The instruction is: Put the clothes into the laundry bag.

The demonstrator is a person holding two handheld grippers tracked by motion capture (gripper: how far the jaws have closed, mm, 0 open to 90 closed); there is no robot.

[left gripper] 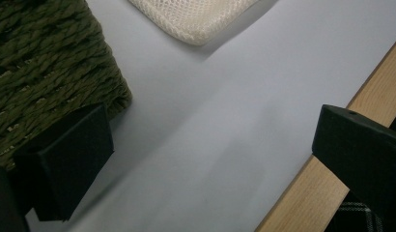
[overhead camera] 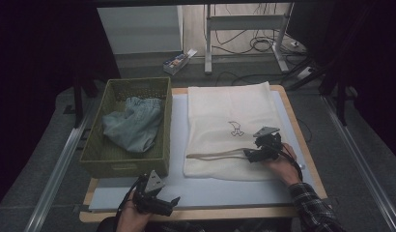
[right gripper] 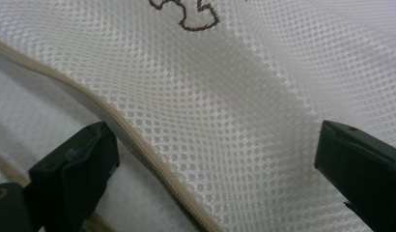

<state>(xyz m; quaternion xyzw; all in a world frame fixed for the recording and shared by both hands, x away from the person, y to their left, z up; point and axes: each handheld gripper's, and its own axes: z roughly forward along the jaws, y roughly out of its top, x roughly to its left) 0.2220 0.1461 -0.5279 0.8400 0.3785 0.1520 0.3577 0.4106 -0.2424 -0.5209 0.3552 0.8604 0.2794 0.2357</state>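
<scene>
Mesh laundry bag [overhead camera: 230, 130] lies flat across the right half of the table's pale mat [overhead camera: 210, 191], next to the green woven basket [overhead camera: 126, 162] holding a blue garment [overhead camera: 133, 123]. Right gripper [overhead camera: 256, 153] rests on its zipper opening [overhead camera: 215, 155]; left gripper [overhead camera: 160, 200] hovers at the near edge.

Left gripper view: jaws wide apart over bare mat.

Right gripper view: jaws spread, astride the beige zipper [right gripper: 138, 145], clamping nothing

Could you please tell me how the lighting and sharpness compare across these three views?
High view: dim overall, the surroundings nearly black, detail soft on the basket and the mesh bag. Left gripper view: evenly lit, with a soft shadow beside the basket on the mat; the near jaws look blurred. Right gripper view: brighter, the bag's weave and zip crisp mid-frame, while the jaws are out of focus.
</scene>
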